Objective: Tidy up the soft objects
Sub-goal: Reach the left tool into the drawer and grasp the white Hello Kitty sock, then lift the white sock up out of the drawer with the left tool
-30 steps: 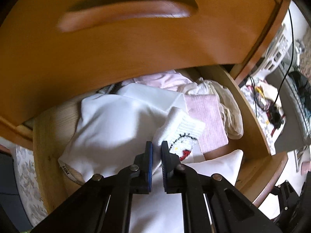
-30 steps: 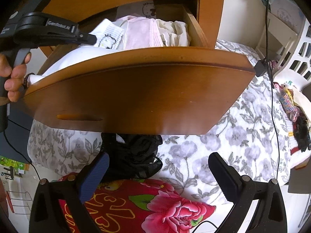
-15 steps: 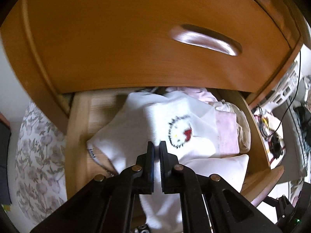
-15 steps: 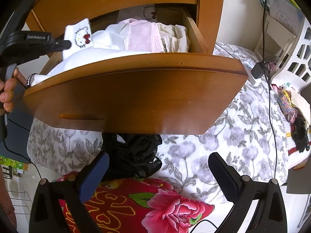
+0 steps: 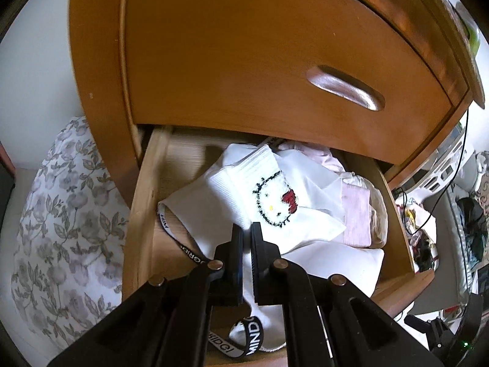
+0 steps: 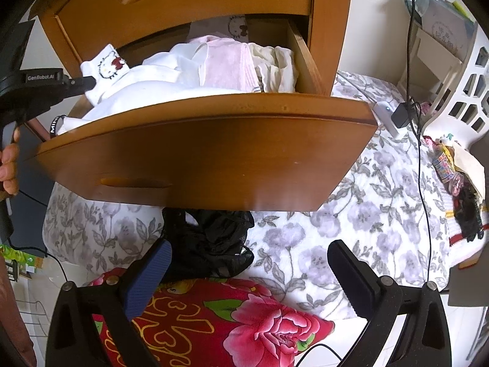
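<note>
Through my left wrist camera, my left claw (image 5: 247, 238) is clamped tight on a white sock (image 5: 269, 195) with a cat face on it, pinching its lower edge. The sock hangs just above the open drawer (image 5: 137, 214), over the white clothes (image 5: 336, 263) piled inside; a pink folded cloth (image 5: 356, 214) lies at the drawer's right side.

Through my right wrist camera, my right claw (image 6: 249, 278) stands wide open with nothing in it, below the drawer front (image 6: 214, 159), over a black garment (image 6: 211, 244) on the flowered bedspread (image 6: 351, 229). At the drawer's upper left, my left claw (image 6: 88, 82) grips the sock (image 6: 105, 67).
</note>
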Demonstrator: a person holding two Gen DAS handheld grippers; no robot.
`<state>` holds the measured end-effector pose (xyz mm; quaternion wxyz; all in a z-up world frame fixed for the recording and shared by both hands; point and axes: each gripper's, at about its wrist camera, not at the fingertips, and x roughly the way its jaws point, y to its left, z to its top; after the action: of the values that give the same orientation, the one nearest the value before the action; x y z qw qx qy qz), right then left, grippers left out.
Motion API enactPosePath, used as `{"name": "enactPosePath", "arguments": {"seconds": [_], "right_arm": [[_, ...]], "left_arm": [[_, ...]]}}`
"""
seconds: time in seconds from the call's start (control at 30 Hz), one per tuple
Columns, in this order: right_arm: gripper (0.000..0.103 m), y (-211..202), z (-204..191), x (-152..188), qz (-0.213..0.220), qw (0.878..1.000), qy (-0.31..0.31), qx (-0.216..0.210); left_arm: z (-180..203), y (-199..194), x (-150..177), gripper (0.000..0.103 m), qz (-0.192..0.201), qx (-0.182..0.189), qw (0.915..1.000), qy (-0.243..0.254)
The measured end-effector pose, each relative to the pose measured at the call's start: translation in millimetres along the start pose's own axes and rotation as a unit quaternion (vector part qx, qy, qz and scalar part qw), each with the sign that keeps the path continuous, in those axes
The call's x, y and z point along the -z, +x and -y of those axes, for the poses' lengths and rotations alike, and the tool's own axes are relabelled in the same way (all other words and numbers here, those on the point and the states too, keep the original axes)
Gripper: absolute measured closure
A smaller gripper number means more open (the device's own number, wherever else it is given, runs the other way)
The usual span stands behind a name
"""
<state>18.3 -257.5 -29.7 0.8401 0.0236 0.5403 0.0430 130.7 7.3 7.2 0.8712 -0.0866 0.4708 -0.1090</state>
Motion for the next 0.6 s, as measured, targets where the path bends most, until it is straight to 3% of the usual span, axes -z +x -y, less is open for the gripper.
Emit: {"name": "enactPosePath", "arguments": {"seconds": [0.27,0.6], "right_arm": [[0.000,-1.9,-0.3,0.9,0.001,1.000,0.000,0.002],[0.000,3.3,-3.3,1.4,-0.004,1.000,-0.005,0.000]], "left_arm": [[-0.9,-27.2,-0.1,0.099,0.038,-0.013,0.9992,0.004],[-1.9,-46.9,0.0,0.099,0.074,-0.003,0.9972,-0.001]]}}
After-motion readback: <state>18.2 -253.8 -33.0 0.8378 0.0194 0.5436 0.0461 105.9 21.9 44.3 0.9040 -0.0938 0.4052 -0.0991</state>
